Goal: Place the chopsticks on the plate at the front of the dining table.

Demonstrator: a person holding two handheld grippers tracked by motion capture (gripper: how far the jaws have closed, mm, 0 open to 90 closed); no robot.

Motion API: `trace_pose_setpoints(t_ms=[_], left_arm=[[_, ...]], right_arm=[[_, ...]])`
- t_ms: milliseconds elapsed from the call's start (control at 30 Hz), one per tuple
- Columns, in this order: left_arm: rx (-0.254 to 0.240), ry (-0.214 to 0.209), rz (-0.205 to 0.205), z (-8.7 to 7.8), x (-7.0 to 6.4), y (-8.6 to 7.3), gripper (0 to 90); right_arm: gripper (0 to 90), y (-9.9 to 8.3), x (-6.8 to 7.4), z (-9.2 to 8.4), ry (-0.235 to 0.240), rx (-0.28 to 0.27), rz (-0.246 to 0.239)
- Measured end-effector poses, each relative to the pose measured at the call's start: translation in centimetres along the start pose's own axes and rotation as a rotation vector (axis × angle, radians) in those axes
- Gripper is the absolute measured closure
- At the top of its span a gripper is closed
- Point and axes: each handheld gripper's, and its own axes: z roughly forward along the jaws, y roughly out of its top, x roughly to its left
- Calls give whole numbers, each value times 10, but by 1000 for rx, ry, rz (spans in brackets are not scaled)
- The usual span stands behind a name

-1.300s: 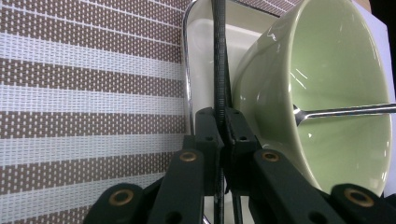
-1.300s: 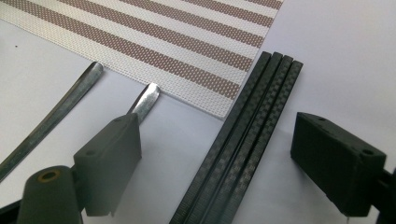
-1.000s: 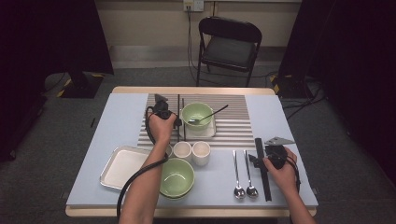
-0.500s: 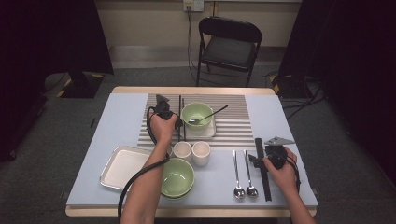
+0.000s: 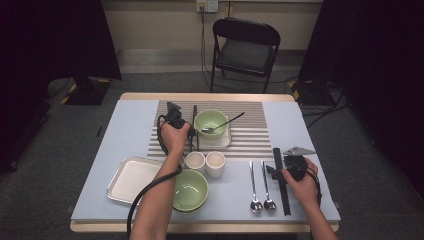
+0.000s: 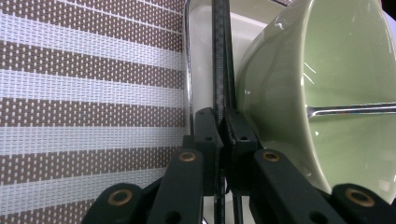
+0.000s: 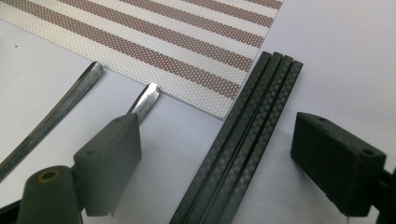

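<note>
**Desk:** What did you have on the table (image 5: 125,130) just then?

**Me:** Biggest first: the striped mat (image 5: 250,131) lay across the far half, with a metal tray (image 5: 127,179) at the near left. A green bowl (image 5: 211,123) sat on a white plate (image 5: 225,140) on the mat, a spoon resting in it.

**Desk:** And the left gripper (image 6: 219,122)?

**Me:** I had its jaws clamped together on a pair of black chopsticks (image 6: 218,56), which lay just beside the bowl at the plate's edge.

**Desk:** The right?

**Me:** The right gripper (image 7: 215,154) had its jaws well apart, straddling a bundle of black chopsticks (image 7: 247,130) on the bare table without touching it. Two spoons (image 5: 262,185) lay just left of that.
</note>
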Motion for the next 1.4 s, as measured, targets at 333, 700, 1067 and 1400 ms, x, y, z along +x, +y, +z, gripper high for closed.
trace_pose_setpoints(t_ms=[333, 700, 1067, 1400], left_arm=[[1, -1, -2, 0, -1, 0, 841], [1, 1, 5, -1, -1, 0, 841], [-4, 3, -2, 0, -1, 1, 850], [3, 4, 8, 0, 1, 2, 851]], right_arm=[[154, 0, 0, 0, 0, 1, 1], [154, 0, 0, 0, 1, 1, 0], [154, 0, 0, 0, 0, 0, 0], [153, 0, 0, 0, 0, 1, 1]])
